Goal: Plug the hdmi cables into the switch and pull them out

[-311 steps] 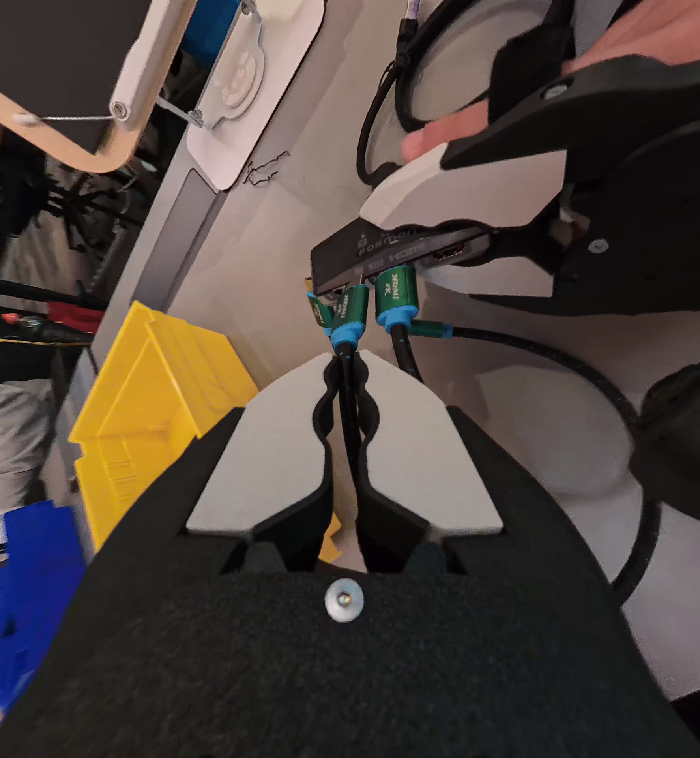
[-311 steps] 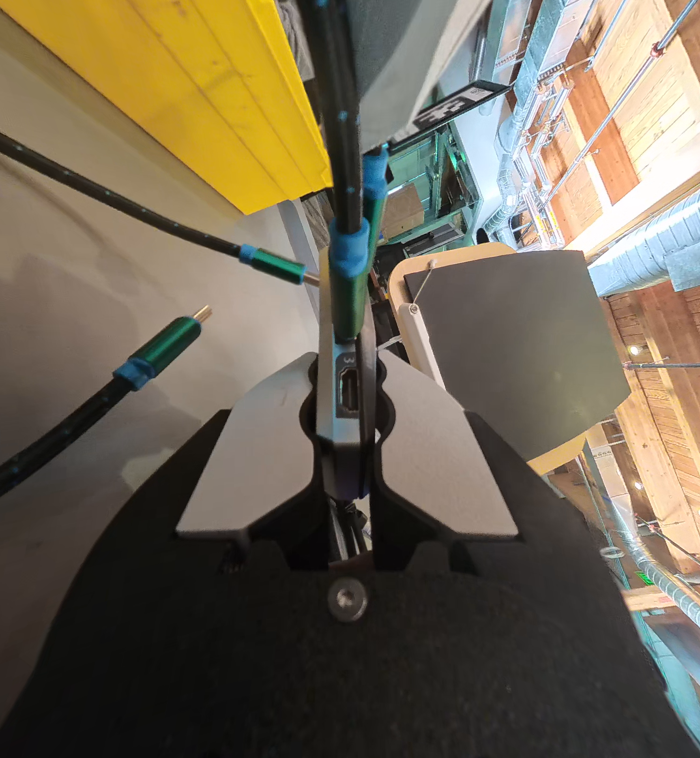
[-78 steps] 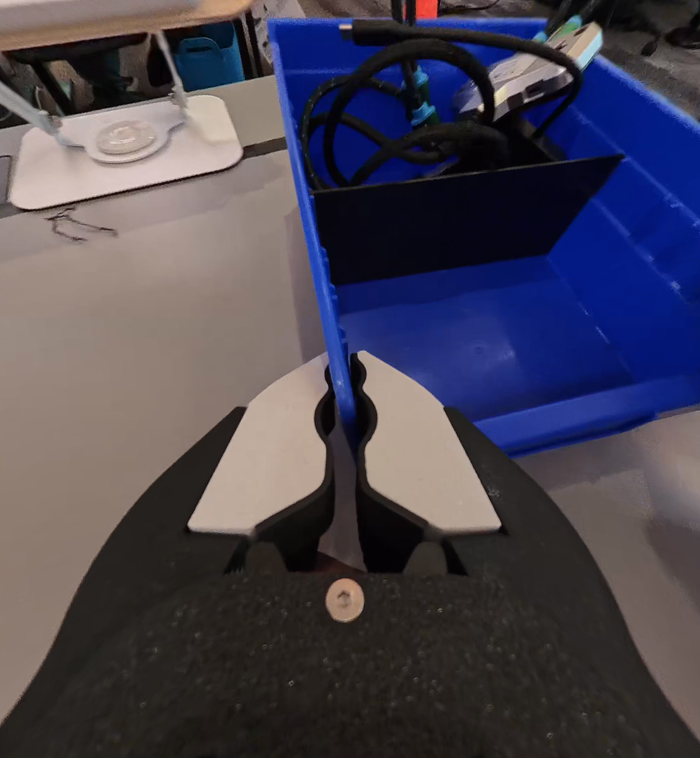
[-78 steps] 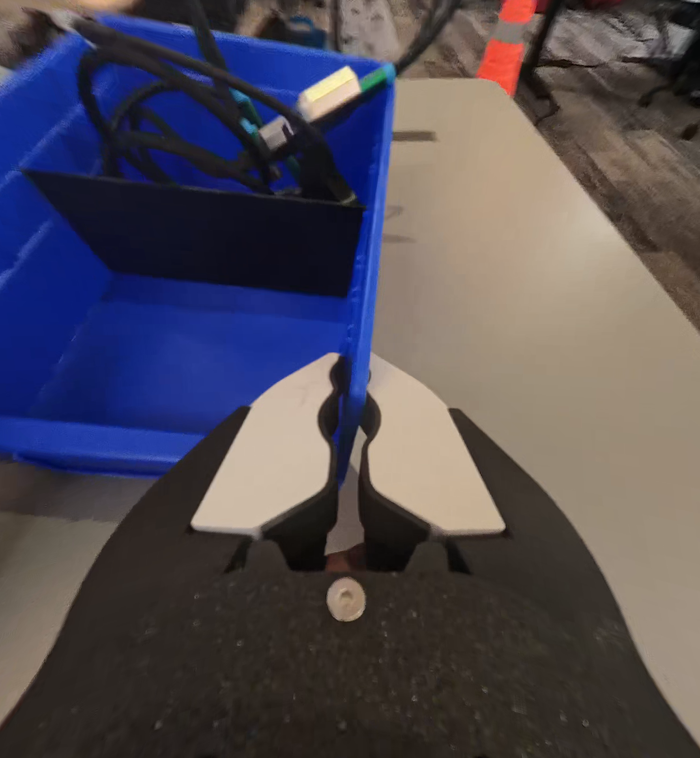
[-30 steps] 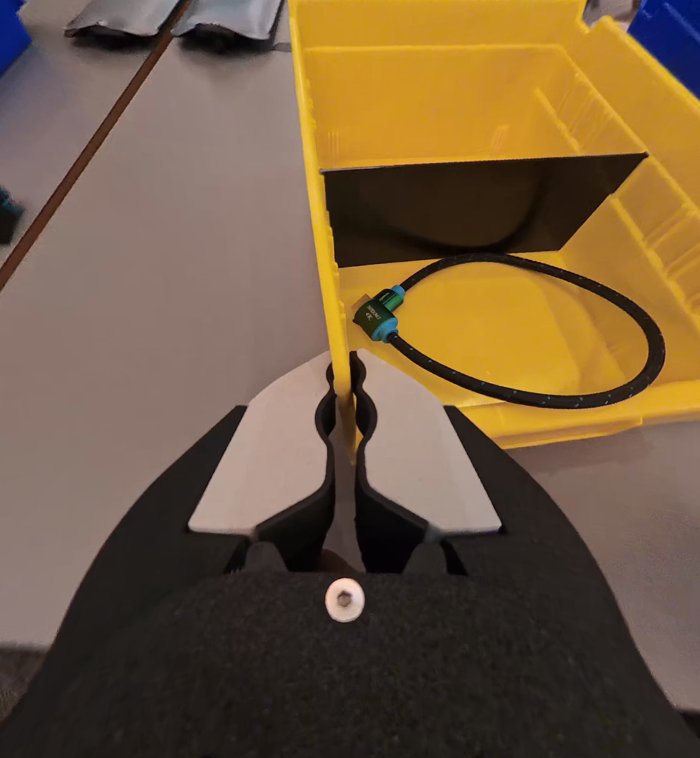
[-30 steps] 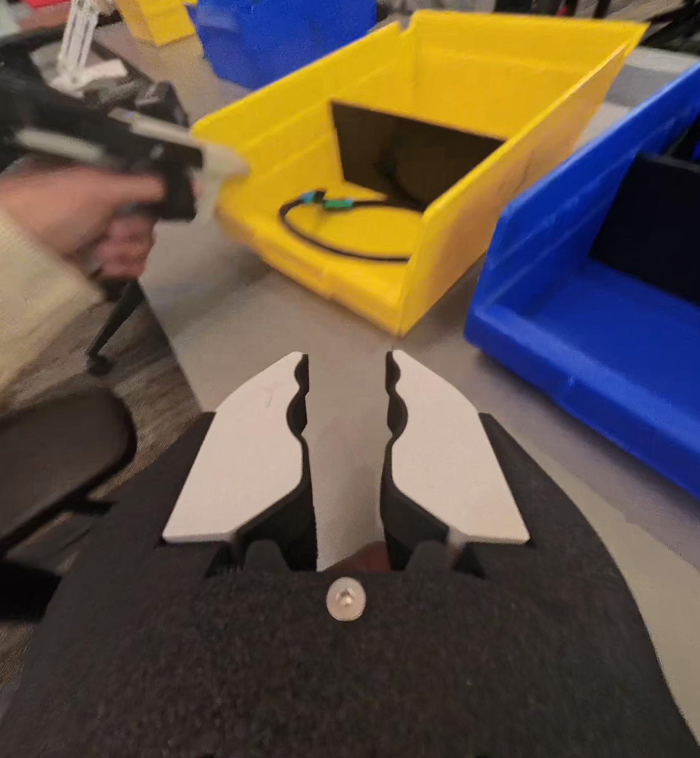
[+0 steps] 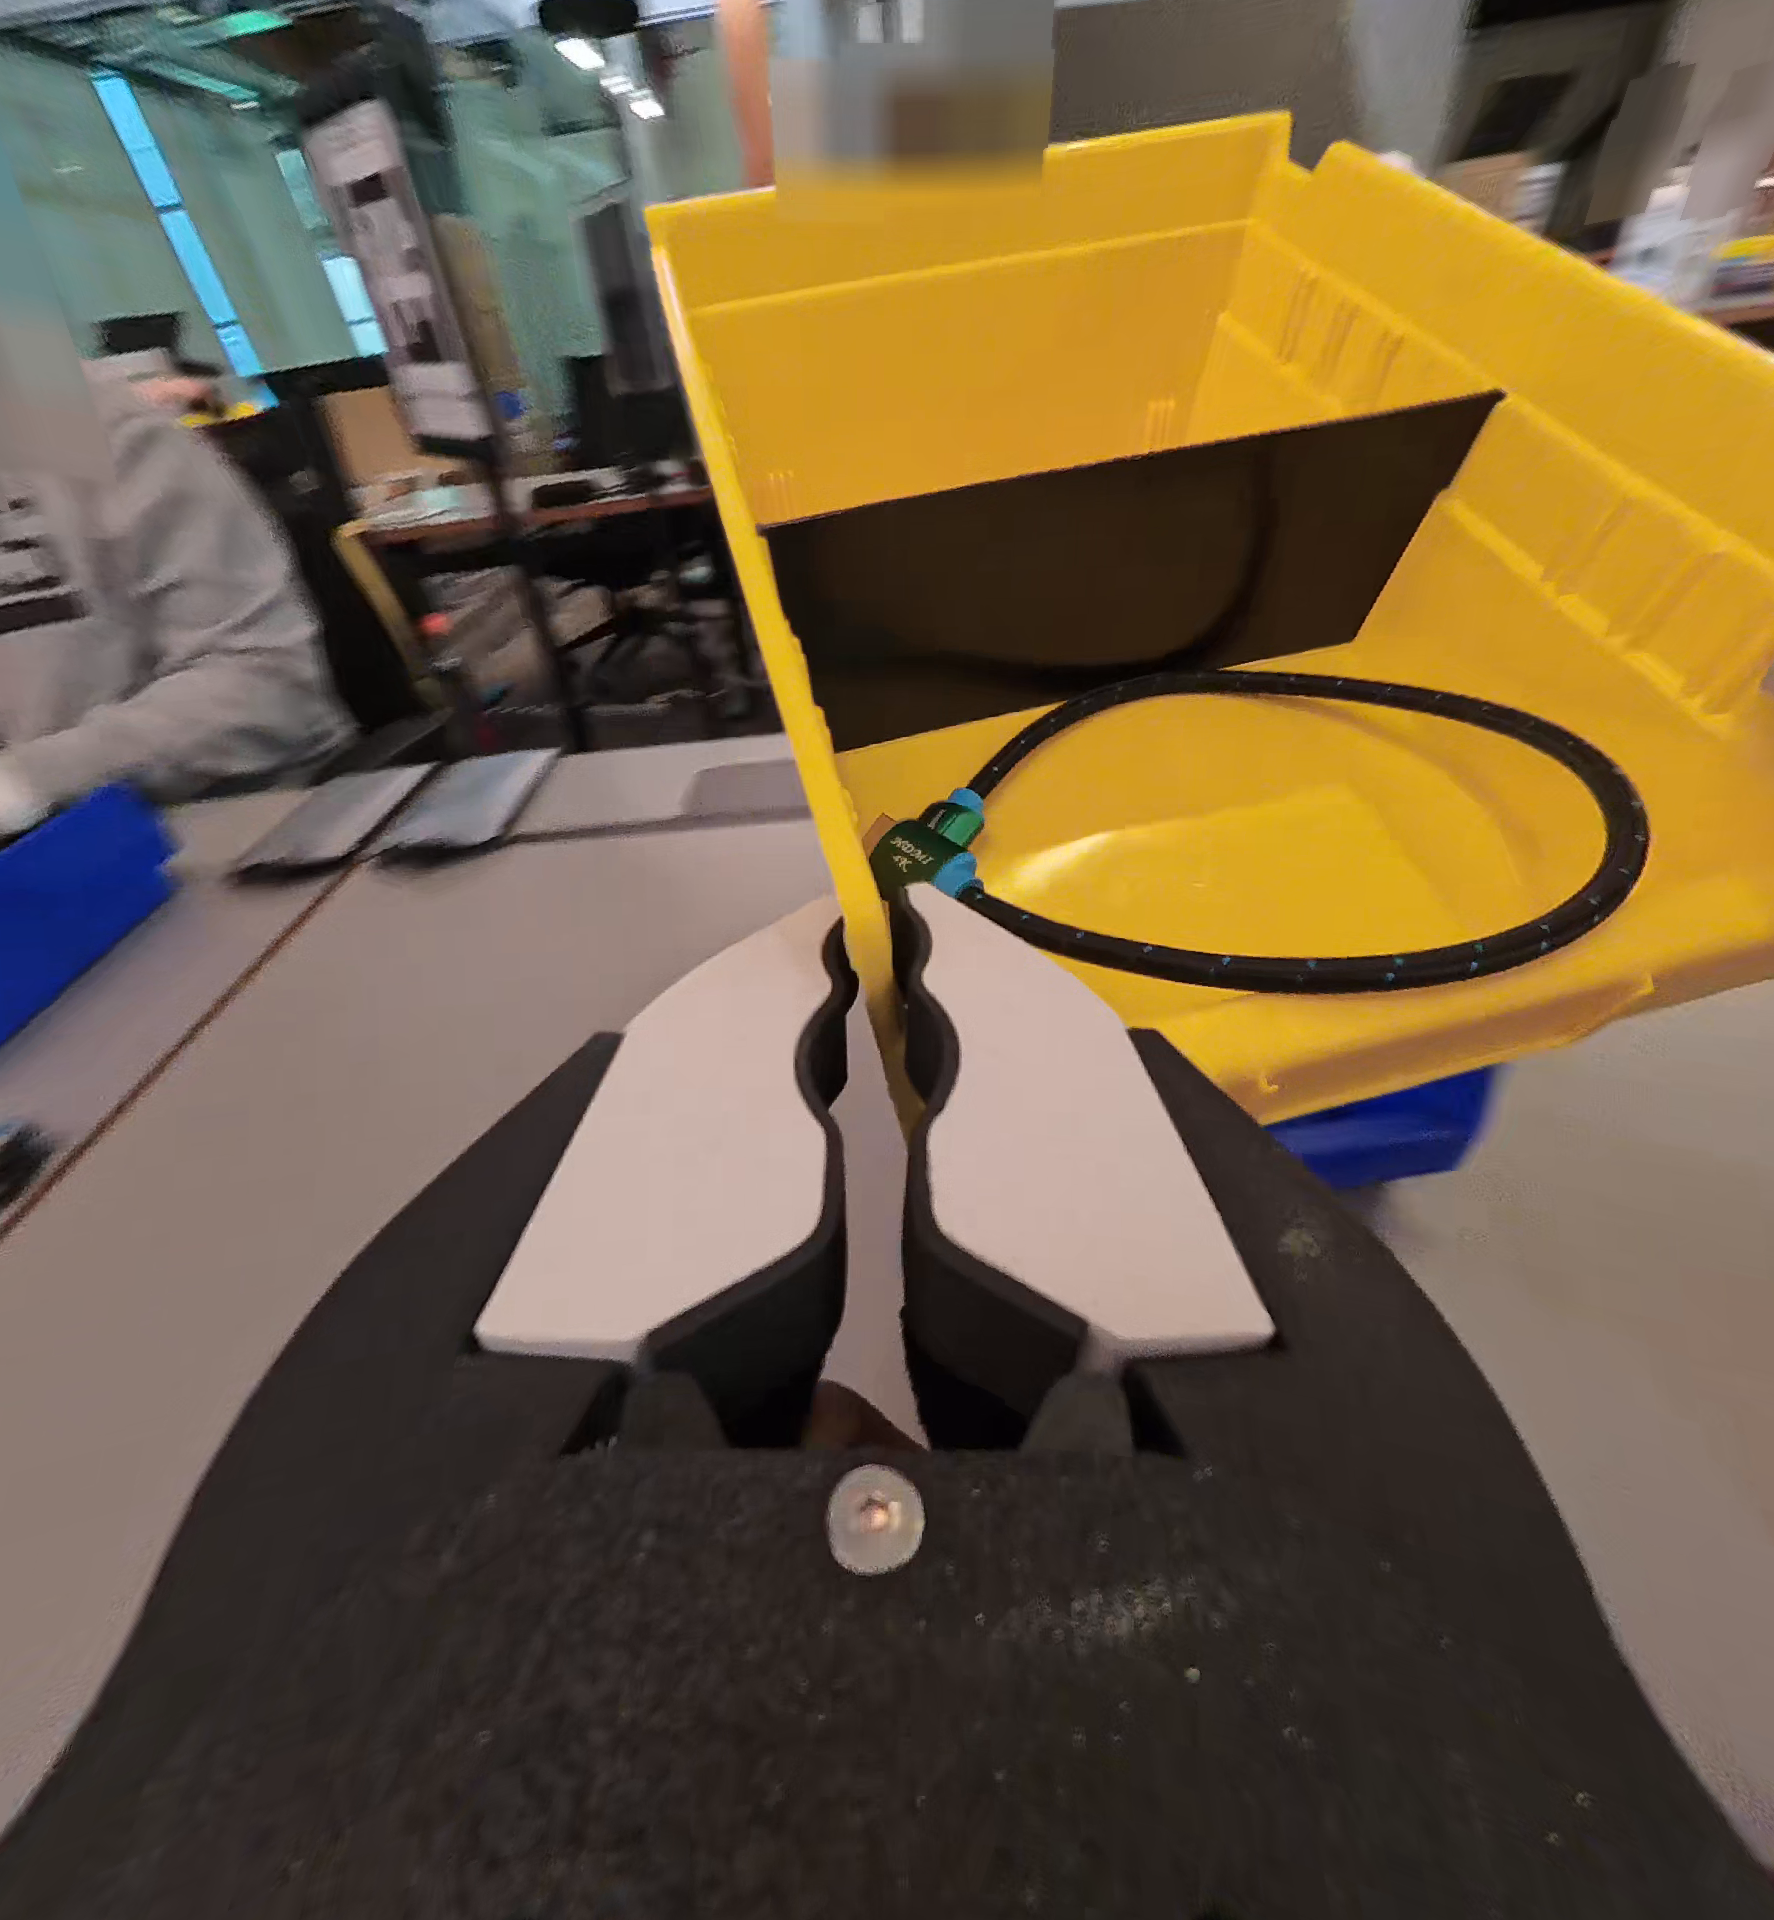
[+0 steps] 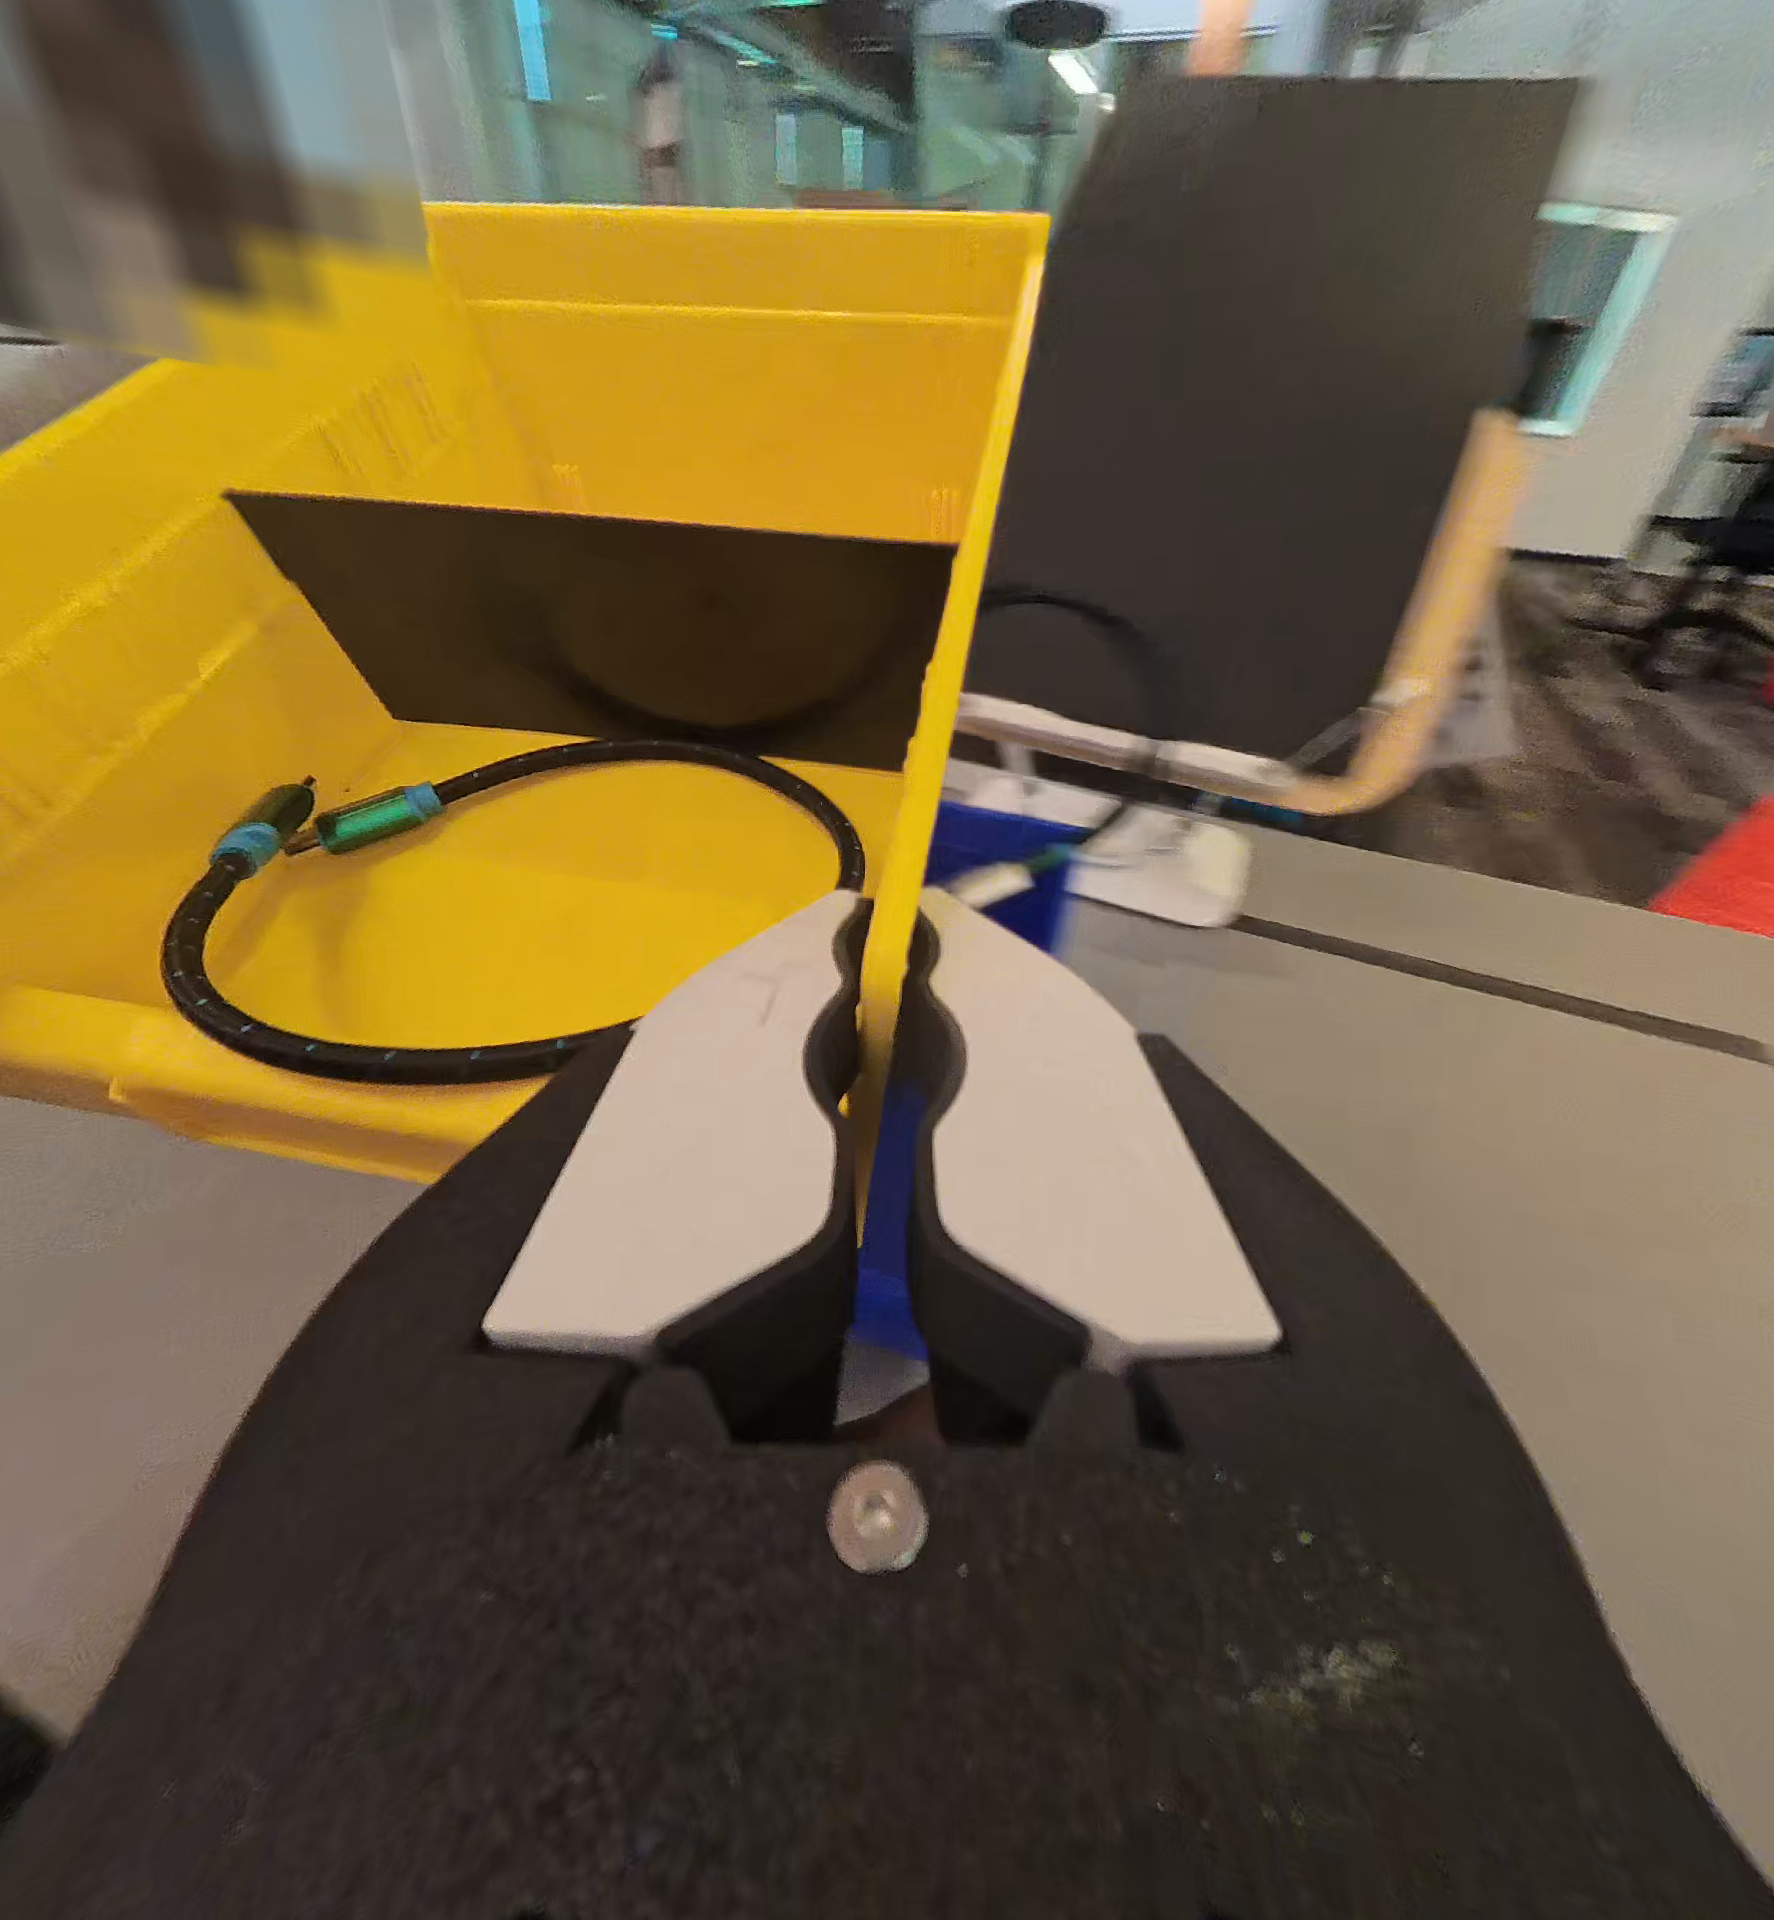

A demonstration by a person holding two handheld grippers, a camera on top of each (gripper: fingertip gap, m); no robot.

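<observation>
A yellow bin point(image 7: 966, 343) is lifted off the grey table and tilted. My left gripper point(image 7: 867, 925) is shut on its left side wall. My right gripper point(image 8: 888, 914) is shut on its right side wall point(image 8: 966, 623). A black braided HDMI cable point(image 7: 1485, 935) with green plugs point(image 7: 914, 852) lies coiled in the bin's front compartment; it also shows in the right wrist view point(image 8: 343, 1049). A black divider point(image 7: 1070, 582) crosses the bin. The switch is not in view.
A blue bin point(image 7: 1382, 1132) sits under and behind the yellow one, also in the right wrist view point(image 8: 1008, 883). Another blue bin point(image 7: 21, 914) is at the left. A seated person's sleeve point(image 7: 166, 623) is at the far left. A black board on a stand point(image 8: 1257, 416) rises at the back right. One gripper's finger ends stand about 20 centimetres off the other's.
The right gripper, open and apart from the bin a second ago, has closed on the yellow bin's right wall. The bin has been lifted off the table and tilted, over the blue bin.
</observation>
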